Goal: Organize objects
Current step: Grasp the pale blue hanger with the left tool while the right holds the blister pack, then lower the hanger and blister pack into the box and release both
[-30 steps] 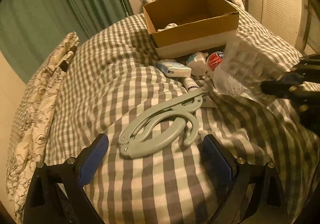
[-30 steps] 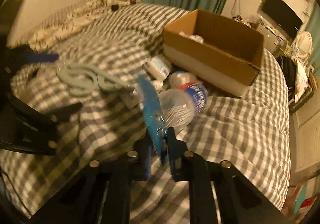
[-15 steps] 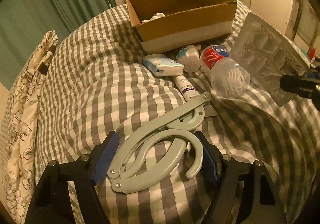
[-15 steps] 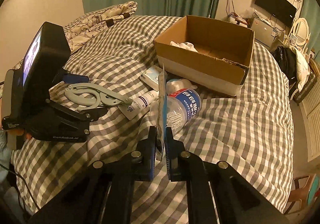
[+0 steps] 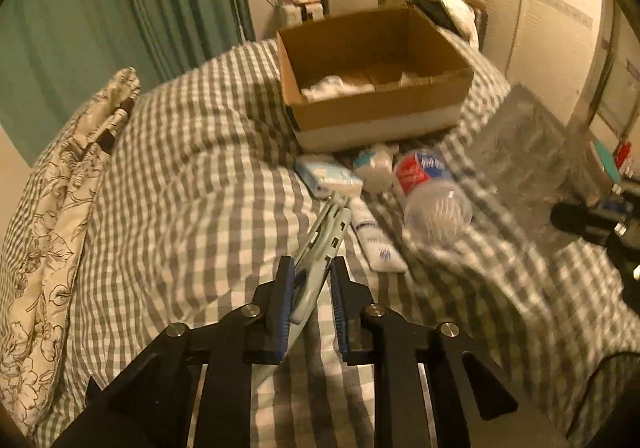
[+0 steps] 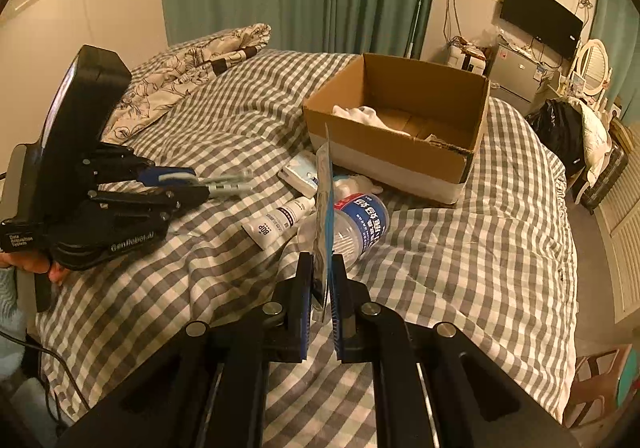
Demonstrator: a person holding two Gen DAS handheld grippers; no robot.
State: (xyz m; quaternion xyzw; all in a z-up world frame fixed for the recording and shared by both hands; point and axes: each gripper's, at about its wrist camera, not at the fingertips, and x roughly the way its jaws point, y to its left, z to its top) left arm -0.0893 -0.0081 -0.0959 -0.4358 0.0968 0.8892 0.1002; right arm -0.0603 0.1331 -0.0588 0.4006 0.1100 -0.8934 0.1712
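**Both grippers loaded above the checked bed**

Left wrist view: my left gripper (image 5: 309,280) has just been closing, and its jaws now pinch the pale green folding hanger (image 5: 320,248). The hanger's near end is hidden between the pads; its long axis runs away from me, tilted a little right, toward the tissue pack (image 5: 326,178). On the far right, the clear plastic tray (image 5: 520,144) is blurred and I see only the tip of the gripper holding it.

Right wrist view: my right gripper (image 6: 319,276) is clamped tight on that tray (image 6: 323,208), seen edge-on, standing upright from the jaws and pointing far toward the cardboard box (image 6: 400,128). It hides part of the water bottle (image 6: 360,224) and the tube (image 6: 280,220) on the bed (image 6: 480,248). At left the other gripper (image 6: 188,178) holds the hanger (image 6: 228,180) level, pointing right; motion blur smears its tip.
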